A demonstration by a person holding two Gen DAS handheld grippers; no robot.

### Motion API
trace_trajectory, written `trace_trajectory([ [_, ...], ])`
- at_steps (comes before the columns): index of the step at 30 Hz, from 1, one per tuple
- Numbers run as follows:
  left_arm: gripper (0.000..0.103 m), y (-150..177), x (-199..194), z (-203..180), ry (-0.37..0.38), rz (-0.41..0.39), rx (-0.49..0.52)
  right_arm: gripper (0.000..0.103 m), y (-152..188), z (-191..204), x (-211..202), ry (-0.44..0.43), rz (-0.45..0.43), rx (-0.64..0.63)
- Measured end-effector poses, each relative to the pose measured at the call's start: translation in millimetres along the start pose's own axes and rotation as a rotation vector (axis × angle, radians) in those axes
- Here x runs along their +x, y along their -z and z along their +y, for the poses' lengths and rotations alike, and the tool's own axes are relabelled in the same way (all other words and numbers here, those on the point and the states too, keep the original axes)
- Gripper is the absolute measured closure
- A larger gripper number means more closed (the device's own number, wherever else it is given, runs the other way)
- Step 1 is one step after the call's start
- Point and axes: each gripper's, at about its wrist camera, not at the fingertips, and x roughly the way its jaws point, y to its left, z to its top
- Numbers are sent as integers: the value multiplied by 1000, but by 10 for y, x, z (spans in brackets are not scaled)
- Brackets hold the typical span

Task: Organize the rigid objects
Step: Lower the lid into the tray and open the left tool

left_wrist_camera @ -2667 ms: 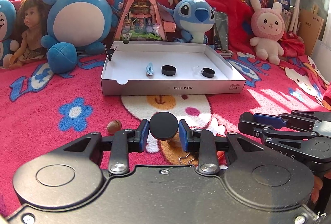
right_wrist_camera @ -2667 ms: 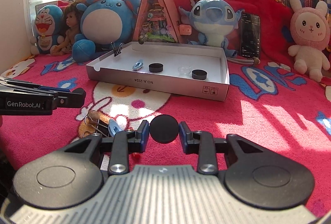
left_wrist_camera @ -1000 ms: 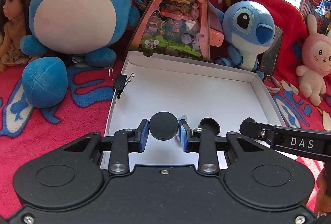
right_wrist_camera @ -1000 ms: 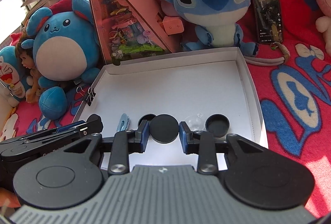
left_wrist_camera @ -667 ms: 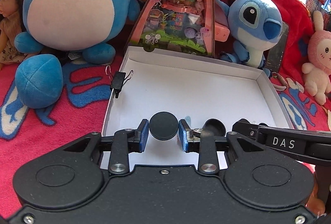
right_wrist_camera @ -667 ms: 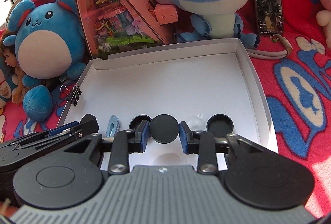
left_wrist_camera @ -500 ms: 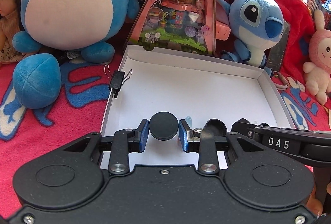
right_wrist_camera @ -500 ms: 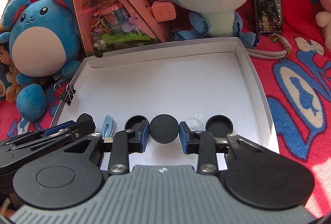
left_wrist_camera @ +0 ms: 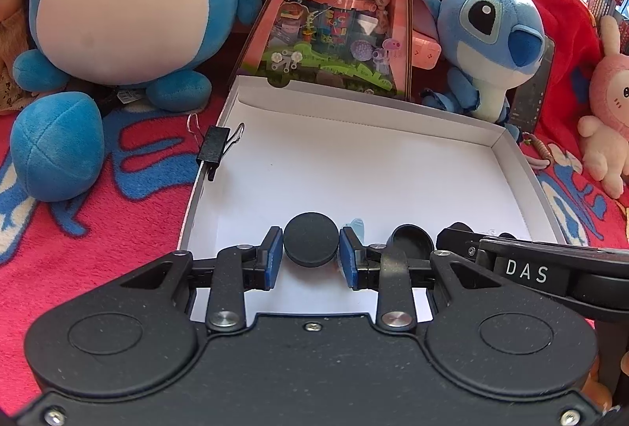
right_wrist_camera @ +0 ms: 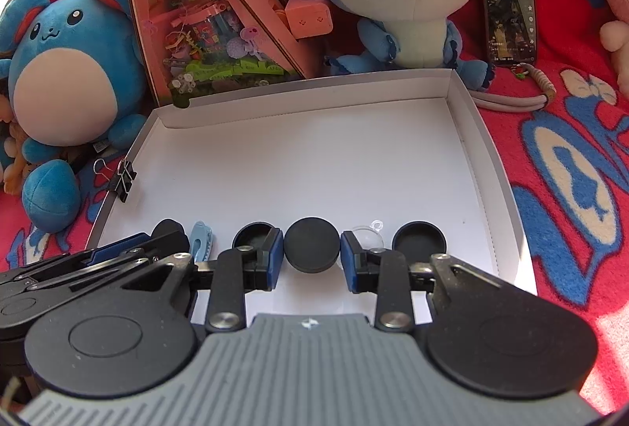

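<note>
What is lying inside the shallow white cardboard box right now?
The white cardboard box holds a light blue hair clip, two round black caps and a clear plastic dome. The grippers hide its near edge.

Black caps in white box

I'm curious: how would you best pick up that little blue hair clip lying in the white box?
Probably pinch the blue hair clip across its narrow width, near the middle, coming straight down from above. It lies flat on the floor of the white box and is long and slim, so its two long edges look like the easiest pinch. The black cap beside it sits apart, leaving some room.
</note>
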Motion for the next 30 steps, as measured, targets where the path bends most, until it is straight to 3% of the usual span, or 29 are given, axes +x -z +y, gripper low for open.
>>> trace_trajectory([
  [24,73,5,3,23,18,0,-15,63,1,7,35,7,-6,8],
  [30,69,10,-19,29,18,-6,-12,62,0,19,16,10,-13,6],
])
